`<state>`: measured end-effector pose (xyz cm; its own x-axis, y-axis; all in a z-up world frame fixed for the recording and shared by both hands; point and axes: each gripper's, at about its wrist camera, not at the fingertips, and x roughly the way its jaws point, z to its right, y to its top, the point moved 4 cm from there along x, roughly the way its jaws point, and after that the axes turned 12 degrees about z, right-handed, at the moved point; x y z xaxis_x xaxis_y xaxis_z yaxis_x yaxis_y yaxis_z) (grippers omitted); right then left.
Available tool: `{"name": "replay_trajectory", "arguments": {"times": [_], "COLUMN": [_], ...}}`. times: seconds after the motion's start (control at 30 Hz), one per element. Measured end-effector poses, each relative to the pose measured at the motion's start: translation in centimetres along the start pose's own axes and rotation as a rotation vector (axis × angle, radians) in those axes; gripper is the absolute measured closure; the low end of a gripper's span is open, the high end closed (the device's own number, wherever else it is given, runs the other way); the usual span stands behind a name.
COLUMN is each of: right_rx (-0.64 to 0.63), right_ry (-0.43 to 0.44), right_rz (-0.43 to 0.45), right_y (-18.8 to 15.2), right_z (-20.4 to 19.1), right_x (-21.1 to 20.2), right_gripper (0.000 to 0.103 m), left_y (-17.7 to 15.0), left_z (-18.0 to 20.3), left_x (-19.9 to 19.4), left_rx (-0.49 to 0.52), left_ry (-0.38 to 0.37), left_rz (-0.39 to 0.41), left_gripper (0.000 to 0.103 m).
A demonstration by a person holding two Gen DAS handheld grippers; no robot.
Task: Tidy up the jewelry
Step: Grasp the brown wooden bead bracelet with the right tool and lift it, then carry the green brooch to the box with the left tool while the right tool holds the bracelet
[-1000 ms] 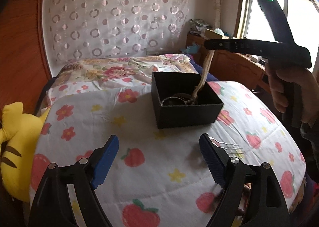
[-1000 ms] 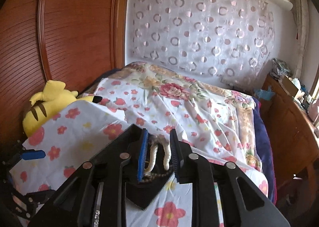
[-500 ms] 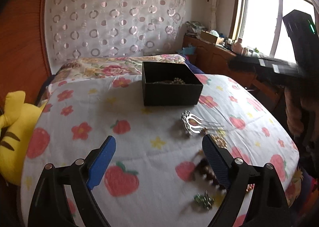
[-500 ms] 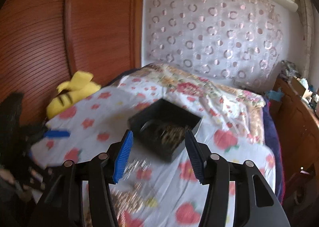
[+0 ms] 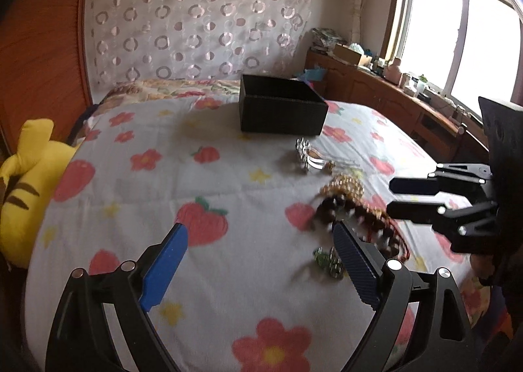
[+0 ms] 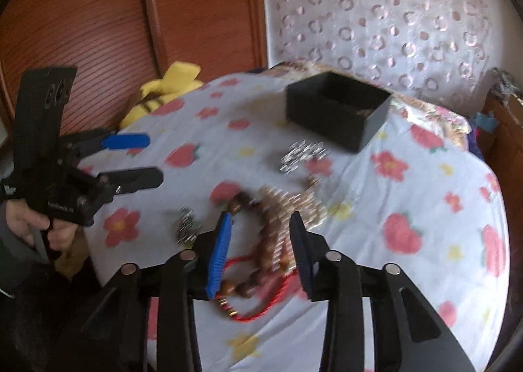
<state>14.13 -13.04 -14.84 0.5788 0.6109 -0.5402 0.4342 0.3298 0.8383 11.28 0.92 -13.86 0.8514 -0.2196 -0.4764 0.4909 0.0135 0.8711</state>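
A black open box stands on the flowered bedspread; it also shows in the right wrist view with jewelry inside. Loose jewelry lies nearer: a silver hair comb, a gold beaded piece, a brown bead bracelet with a red cord, and a small green cluster. My left gripper is open and empty, left of the pile. My right gripper is open, its fingers on either side of the brown bead bracelet, just above it.
A yellow striped plush toy lies at the bed's left edge by the wooden wardrobe. A wooden dresser with clutter runs under the window at the right. A patterned curtain hangs behind the bed.
My right gripper let go of the pale necklace in the box, opened, and pulled back and down over the loose pile. My left gripper drew back from the box.
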Motion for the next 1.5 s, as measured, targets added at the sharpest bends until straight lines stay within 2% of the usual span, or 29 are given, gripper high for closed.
{"name": "replay_trajectory", "arguments": {"times": [0.17,0.4,0.47,0.53,0.6,0.7,0.83,1.0,1.17,1.33,1.47,1.5], "right_rx": [-0.020,-0.030,-0.052,-0.081,-0.080,-0.060,-0.028,-0.021,-0.003,-0.002,0.002,0.005], "right_ry": [0.028,0.000,-0.023,-0.037,-0.038,-0.020,-0.017,-0.055,-0.089,-0.119,-0.131,-0.132], "right_rz": [-0.054,-0.099,-0.104,-0.101,-0.100,-0.050,0.062,0.175,0.228,0.257,0.259,0.257], "right_y": [-0.8,-1.1,-1.0,-0.9,-1.0,-0.3,1.8,4.4,5.3,5.4,4.9,4.7], "right_z": [-2.0,-1.9,-2.0,-2.1,-2.2,-1.9,-1.4,-0.1,1.5,2.5,2.9,2.9], "right_x": [2.3,4.5,4.8,4.9,4.9,3.9,0.8,-3.2,-5.6,-7.5,-8.2,-8.2], "right_gripper": [0.067,0.073,0.077,0.088,0.088,0.088,0.088,0.088,0.088,0.088,0.088,0.088], "left_y": [-1.4,-2.2,-2.5,-2.6,-2.7,-2.9,-3.2,-3.5,-3.3,-3.1,-3.1,-3.2], "left_z": [-0.3,-0.6,-0.7,-0.7,-0.6,-0.4,0.4,1.6,2.9,4.3,5.2,5.4], "left_x": [-0.5,-1.1,-1.1,-1.1,-1.1,-1.1,-0.8,-0.1,0.8,1.5,2.3,2.5], "left_rx": [0.003,-0.010,-0.012,-0.017,-0.019,-0.014,-0.006,0.014,0.038,0.052,0.065,0.071], "left_ry": [0.013,0.011,0.015,0.017,0.015,0.011,-0.008,-0.029,-0.052,-0.109,-0.130,-0.132], "left_rz": [-0.024,-0.032,-0.036,-0.038,-0.040,-0.044,-0.055,-0.069,-0.079,-0.094,-0.115,-0.121], "left_gripper": [0.016,0.016,0.016,0.016,0.016,0.016,0.016,0.016,0.016,0.016,0.039,0.041]}}
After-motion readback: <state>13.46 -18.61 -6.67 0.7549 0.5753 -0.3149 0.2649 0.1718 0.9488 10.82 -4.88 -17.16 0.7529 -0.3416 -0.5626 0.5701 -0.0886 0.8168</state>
